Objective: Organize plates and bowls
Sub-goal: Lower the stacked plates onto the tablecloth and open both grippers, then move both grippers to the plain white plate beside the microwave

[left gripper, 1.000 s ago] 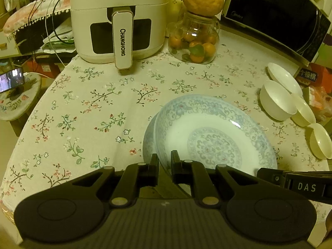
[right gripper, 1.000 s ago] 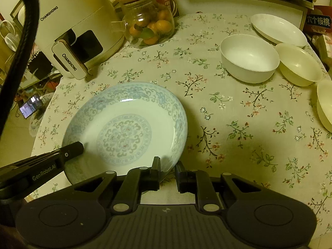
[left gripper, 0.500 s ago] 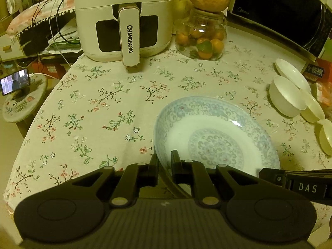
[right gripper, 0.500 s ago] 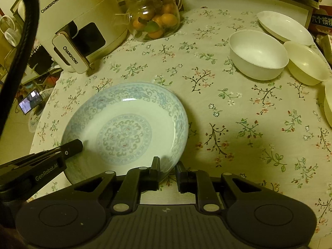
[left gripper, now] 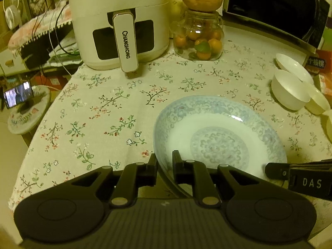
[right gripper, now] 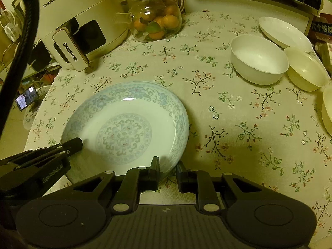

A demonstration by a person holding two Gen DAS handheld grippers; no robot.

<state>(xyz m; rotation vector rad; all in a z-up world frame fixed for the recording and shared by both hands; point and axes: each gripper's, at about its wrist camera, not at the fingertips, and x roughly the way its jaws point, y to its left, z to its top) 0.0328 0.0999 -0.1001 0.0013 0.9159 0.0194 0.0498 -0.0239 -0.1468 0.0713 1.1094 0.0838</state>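
Air fryer [right gripper: 83, 27], cream, marked CHANGHONG, at the rear left of the tabletop [right gripper: 238, 124], which wears a floral cloth. Glass jar [right gripper: 155, 20] of small oranges just beside it, a large orange resting on the lid. Patterned blue-and-white plate [right gripper: 124, 128], front left of centre: left gripper [left gripper: 165, 166] clamped on its near left rim, right gripper [right gripper: 167, 172] clamped on its near right rim. White bowl [right gripper: 259, 60], rear right, well apart from the plate. Cream bowl [right gripper: 305, 72] touching it. White saucer [right gripper: 284, 32] behind both. Microwave [left gripper: 276, 8] along the rear right edge.
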